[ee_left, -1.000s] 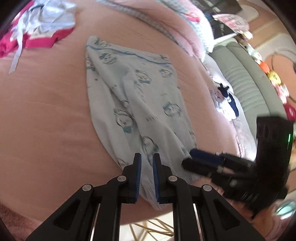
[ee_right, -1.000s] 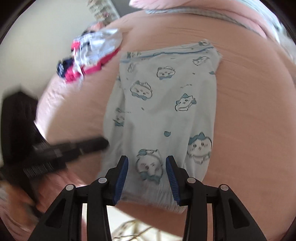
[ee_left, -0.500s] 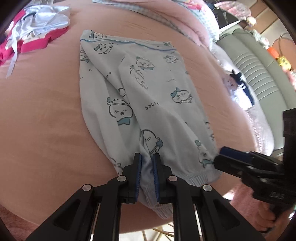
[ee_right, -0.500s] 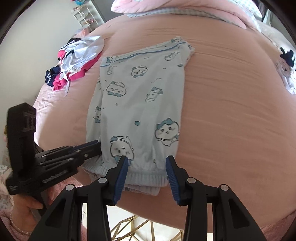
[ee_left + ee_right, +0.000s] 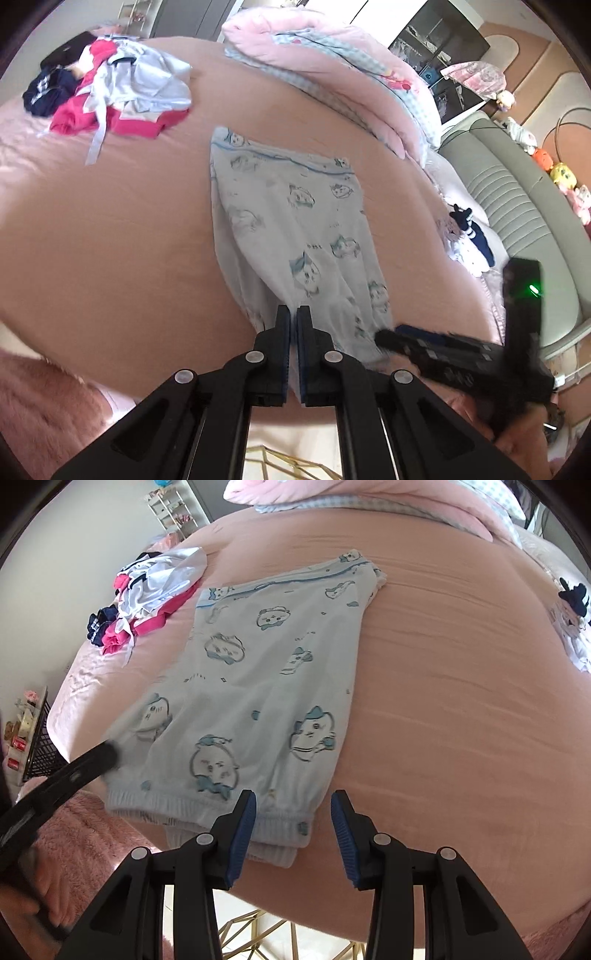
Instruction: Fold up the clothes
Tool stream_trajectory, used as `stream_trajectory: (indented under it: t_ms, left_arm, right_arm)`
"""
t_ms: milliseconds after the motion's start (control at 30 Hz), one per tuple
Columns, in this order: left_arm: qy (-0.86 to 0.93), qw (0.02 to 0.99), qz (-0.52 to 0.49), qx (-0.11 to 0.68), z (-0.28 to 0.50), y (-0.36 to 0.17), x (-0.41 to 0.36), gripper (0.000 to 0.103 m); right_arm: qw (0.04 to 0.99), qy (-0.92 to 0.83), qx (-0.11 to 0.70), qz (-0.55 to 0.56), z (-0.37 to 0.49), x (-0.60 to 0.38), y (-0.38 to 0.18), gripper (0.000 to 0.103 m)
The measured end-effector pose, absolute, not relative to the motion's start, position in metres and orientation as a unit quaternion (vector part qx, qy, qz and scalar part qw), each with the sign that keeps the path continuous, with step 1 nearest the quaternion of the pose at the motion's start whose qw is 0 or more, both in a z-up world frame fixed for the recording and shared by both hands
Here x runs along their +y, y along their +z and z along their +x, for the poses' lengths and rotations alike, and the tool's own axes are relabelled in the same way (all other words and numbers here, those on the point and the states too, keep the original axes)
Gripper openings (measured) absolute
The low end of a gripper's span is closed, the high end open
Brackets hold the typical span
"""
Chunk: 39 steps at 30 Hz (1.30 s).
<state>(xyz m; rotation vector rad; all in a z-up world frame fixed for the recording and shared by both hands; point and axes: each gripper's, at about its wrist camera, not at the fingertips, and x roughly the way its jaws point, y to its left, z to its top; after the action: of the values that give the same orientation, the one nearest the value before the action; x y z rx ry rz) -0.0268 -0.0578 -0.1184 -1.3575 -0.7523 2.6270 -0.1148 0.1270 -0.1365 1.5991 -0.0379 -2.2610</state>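
Pale blue pyjama trousers (image 5: 295, 221) printed with cartoon animals lie flat on the pink bed, waistband far, ribbed cuffs at the near edge. My left gripper (image 5: 294, 314) has its jaws closing tight on the cloth just above the left cuff, and the fabric is bunched between the pads. In the right wrist view its blurred tip (image 5: 107, 755) meets the trousers' (image 5: 266, 686) left edge. My right gripper (image 5: 293, 812) stands open over the right end of the cuff, pads apart from the cloth. In the left wrist view the right gripper (image 5: 388, 334) shows blurred at the trousers' right hem.
A heap of pink, white and navy clothes (image 5: 110, 96) lies at the far left of the bed. A rolled pink quilt (image 5: 332, 66) runs along the back. A grey padded headboard (image 5: 517, 206) with plush toys stands right. A gold wire frame (image 5: 258, 930) shows below the bed's edge.
My left gripper's jaws have gone from slightly apart to pressed together on the cuff cloth, and it has drawn back and up. The right gripper stays open over the right cuff.
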Motion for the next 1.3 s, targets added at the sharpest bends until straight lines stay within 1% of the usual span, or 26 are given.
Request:
stream_trajectory:
  t_ms: [67, 133, 233, 300, 400, 433, 467, 567, 600, 700, 767, 833, 900, 933, 1033, 1133, 1167, 1233, 1300]
  left_arm:
    - [0.846, 0.050, -0.467, -0.254, -0.027, -0.132, -0.056, 0.002]
    - [0.816, 0.049, -0.516, -0.256, -0.034, -0.155, -0.054, 0.002]
    - [0.785, 0.035, -0.542, -0.298, -0.035, -0.170, -0.064, 0.003]
    - [0.795, 0.024, -0.519, -0.312, -0.032, -0.160, -0.076, 0.003]
    - [0.821, 0.027, -0.472, -0.320, -0.028, -0.141, -0.084, 0.003]
    - [0.827, 0.031, -0.461, -0.321, -0.028, -0.137, -0.085, 0.003]
    - [0.826, 0.032, -0.464, -0.317, -0.031, -0.138, -0.083, 0.003]
    - [0.813, 0.044, -0.491, -0.311, -0.038, -0.151, -0.073, 0.003]
    - [0.807, 0.051, -0.499, -0.312, -0.039, -0.155, -0.068, 0.003]
    - [0.796, 0.048, -0.525, -0.296, -0.045, -0.165, -0.062, 0.003]
    - [0.789, 0.044, -0.538, -0.292, -0.045, -0.168, -0.062, 0.003]
    - [0.786, 0.044, -0.541, -0.298, -0.044, -0.165, -0.064, 0.003]
    - [0.784, 0.049, -0.541, -0.299, -0.041, -0.163, -0.061, 0.003]
    - [0.784, 0.051, -0.541, -0.300, -0.040, -0.162, -0.060, 0.003]
    - [0.783, 0.065, -0.528, -0.322, -0.040, -0.159, -0.061, 0.003]
    - [0.777, 0.095, -0.504, -0.364, -0.043, -0.153, -0.062, 0.003]
    - [0.780, 0.089, -0.507, -0.357, -0.044, -0.153, -0.060, 0.003]
    - [0.782, 0.078, -0.512, -0.346, -0.046, -0.154, -0.058, 0.004]
    - [0.772, 0.071, -0.522, -0.355, -0.046, -0.160, -0.058, 0.003]
  right_arm:
    - [0.177, -0.800, -0.012, 0.573, -0.118, 0.130, -0.143, 0.042]
    - [0.169, -0.796, -0.010, 0.582, -0.121, 0.133, -0.150, 0.042]
    - [0.162, -0.790, -0.005, 0.592, -0.124, 0.142, -0.156, 0.054]
    - [0.159, -0.787, -0.009, 0.596, -0.124, 0.151, -0.153, 0.054]
    - [0.130, -0.803, 0.016, 0.582, -0.123, 0.161, -0.141, 0.055]
    - [0.125, -0.811, 0.013, 0.571, -0.123, 0.164, -0.136, 0.055]
    - [0.123, -0.819, 0.009, 0.561, -0.123, 0.167, -0.132, 0.055]
    - [0.185, -0.823, -0.025, 0.536, -0.117, 0.158, -0.122, 0.055]
    - [0.201, -0.822, -0.020, 0.532, -0.114, 0.151, -0.120, 0.055]
    - [0.236, -0.811, 0.031, 0.535, -0.103, 0.128, -0.130, 0.055]
    - [0.216, -0.795, 0.083, 0.561, -0.101, 0.121, -0.151, 0.055]
    - [0.209, -0.792, 0.068, 0.569, -0.102, 0.135, -0.160, 0.062]
    - [0.195, -0.789, 0.045, 0.581, -0.106, 0.155, -0.157, 0.062]
    - [0.174, -0.795, 0.050, 0.580, -0.108, 0.164, -0.153, 0.062]
    - [0.113, -0.819, 0.100, 0.554, -0.105, 0.180, -0.142, 0.062]
    - [0.166, -0.827, 0.040, 0.536, -0.093, 0.190, -0.130, 0.062]
    - [0.187, -0.827, 0.029, 0.529, -0.087, 0.188, -0.126, 0.063]
    - [0.222, -0.830, 0.036, 0.511, -0.075, 0.176, -0.122, 0.064]
    - [0.227, -0.828, 0.071, 0.507, -0.070, 0.160, -0.127, 0.064]
